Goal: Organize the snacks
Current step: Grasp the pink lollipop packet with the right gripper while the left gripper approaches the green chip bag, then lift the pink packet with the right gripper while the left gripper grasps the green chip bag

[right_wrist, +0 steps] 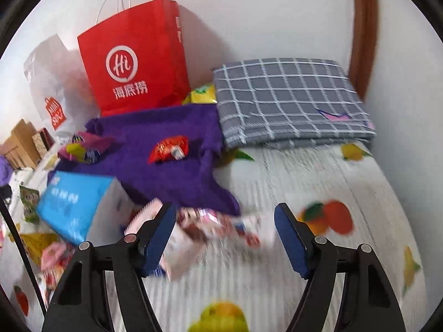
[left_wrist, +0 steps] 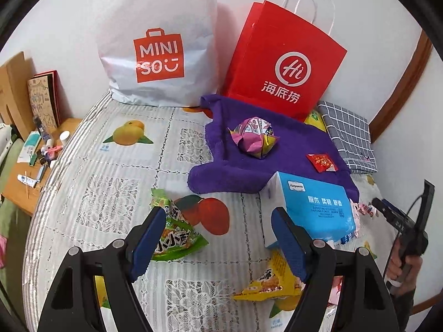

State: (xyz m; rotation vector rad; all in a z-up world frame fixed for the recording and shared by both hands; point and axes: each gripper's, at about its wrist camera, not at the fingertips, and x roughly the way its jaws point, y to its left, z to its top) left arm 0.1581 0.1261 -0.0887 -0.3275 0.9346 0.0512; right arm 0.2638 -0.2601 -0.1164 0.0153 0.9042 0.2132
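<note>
Snack packets lie scattered over the bench's fruit-print cloth, some on a purple towel [left_wrist: 277, 152] that seems meant as the gathering spot. The left tool [left_wrist: 221, 238] hangs apart beside a green packet [left_wrist: 177, 229]. The right tool [right_wrist: 224, 238], also apart, straddles a blurred pink packet [right_wrist: 210, 227], apparently lining up a grab.

The big white bag [left_wrist: 157, 41] has a red square on it that says "MINISO" with a little smile. The red paper bag [left_wrist: 282, 63] has a white ring with "Hi" inside and the words "海底捞" under it. The blue box [left_wrist: 313, 207] has a small label, "Yunyeexin". The words on the snack packs are too blurry to read.
</note>
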